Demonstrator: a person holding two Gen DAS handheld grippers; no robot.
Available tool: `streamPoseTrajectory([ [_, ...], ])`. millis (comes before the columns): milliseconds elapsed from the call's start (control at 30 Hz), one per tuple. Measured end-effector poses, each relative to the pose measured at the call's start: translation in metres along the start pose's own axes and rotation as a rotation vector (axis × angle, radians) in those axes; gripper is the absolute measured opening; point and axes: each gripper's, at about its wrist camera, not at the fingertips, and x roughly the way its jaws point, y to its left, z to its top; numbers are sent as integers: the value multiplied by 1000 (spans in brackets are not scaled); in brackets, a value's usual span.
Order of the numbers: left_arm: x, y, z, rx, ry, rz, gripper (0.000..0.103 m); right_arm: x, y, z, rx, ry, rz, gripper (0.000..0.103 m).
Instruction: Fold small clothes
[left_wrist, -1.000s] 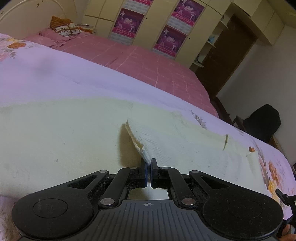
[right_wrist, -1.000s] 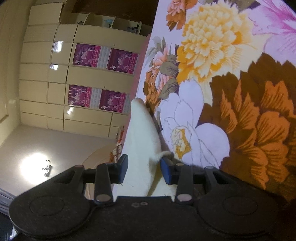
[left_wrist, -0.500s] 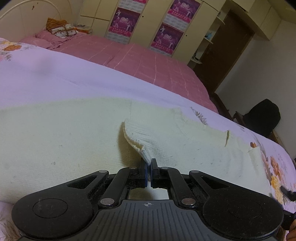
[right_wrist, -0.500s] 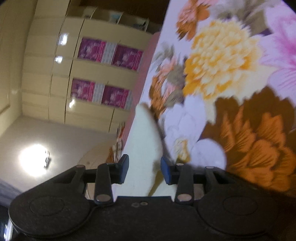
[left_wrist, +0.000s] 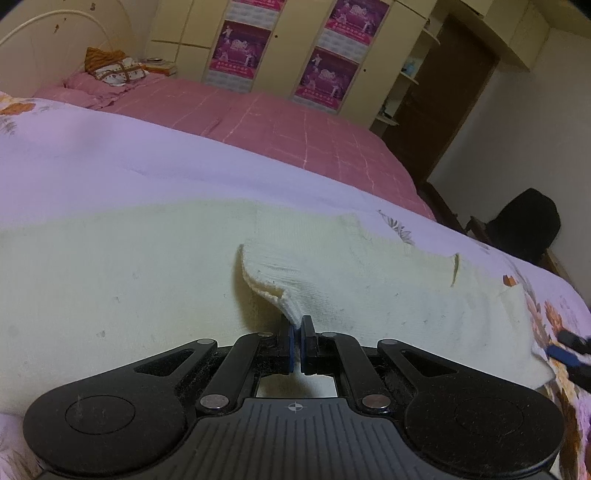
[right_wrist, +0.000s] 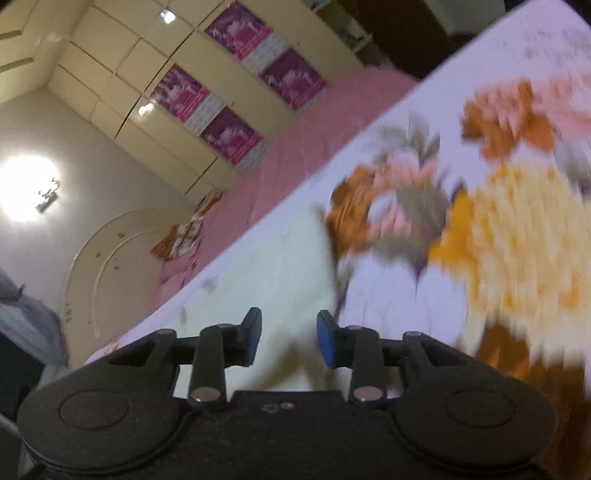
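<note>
Left gripper (left_wrist: 297, 332) has its jaws pressed together on a folded-up flap of the cream knit garment (left_wrist: 147, 280), pinching the ribbed edge just in front of the blue pads; the flap lifts off the rest of the cloth and curls back toward the camera. The garment lies flat across the floral bedspread (left_wrist: 110, 158), stretching from the left edge of the left wrist view to the right, where another corner of it sits by the blue fingertips of the right gripper (left_wrist: 570, 349). In the right wrist view the right gripper (right_wrist: 289, 338) has its jaws spread partway; they have just been closing a little, cream cloth (right_wrist: 280, 266) lies beneath and ahead between the pads, but the pads do not press on it as far as the view shows. That view is tilted and motion-blurred, so the flower print (right_wrist: 517, 236) to the right of the cloth edge is smeared. Behind the bedspread: pink checked bed cover (left_wrist: 295, 125), cream wardrobe (left_wrist: 192, 33) with purple posters (left_wrist: 325, 77), a dark chair (left_wrist: 524, 225) at right.
</note>
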Motion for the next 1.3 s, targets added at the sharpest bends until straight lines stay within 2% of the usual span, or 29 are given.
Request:
streamPoseTrajectory([
  [133, -1, 1, -1, -5, -6, 0, 3, 30, -8, 19, 27, -9, -34, 35],
  [200, -1, 2, -1, -11, -11, -6, 3, 44, -10, 20, 18, 14, -59, 34],
  [267, -5, 2, -3, -12, -47, -2, 3, 54, -12, 15, 10, 37, -55, 13],
  [300, -10, 1, -5, -14, -84, -3, 3, 55, -15, 12, -19, 45, -59, 6],
  [367, -17, 0, -9, -6, -117, 22, 3, 44, -17, 7, -43, -13, -79, 6],
  [400, -15, 0, -12, 0, -107, 33, 3, 39, -21, 6, -26, -33, -77, 6],
  [500, -7, 2, -16, -3, -78, 43, 3, 46, -24, 0, -42, -16, -92, 6],
  [567, -10, 5, -14, -30, -88, 32, 3, 43, -24, 4, -29, -4, -78, 10],
  [633, -14, 7, -12, -41, -107, 31, 3, 37, -24, 9, -34, -19, -70, 26],
  [667, -15, 7, -11, -44, -109, 28, 3, 34, -24, 11, -41, -35, -69, 29],
  [767, -12, 8, -7, -58, -107, 18, 3, 35, -31, 23, -12, -55, -44, 32],
  [1067, -1, 9, -15, -111, -99, 4, 3, 63, -35, 45, -17, -46, -40, 30],
  [1100, -1, 10, -18, -123, -104, 2, 3, 65, -35, 46, -23, -41, -41, 25],
  [1133, -2, 11, -19, -131, -111, 0, 3, 68, -34, 46, -32, -30, -41, 15],
  [1167, -2, 10, -20, -132, -117, 0, 3, 71, -32, 46, -49, -16, -42, 9],
  [1300, -16, 9, -27, -158, -193, -14, 3, 66, -23, 43, -118, -33, -51, 6],
])
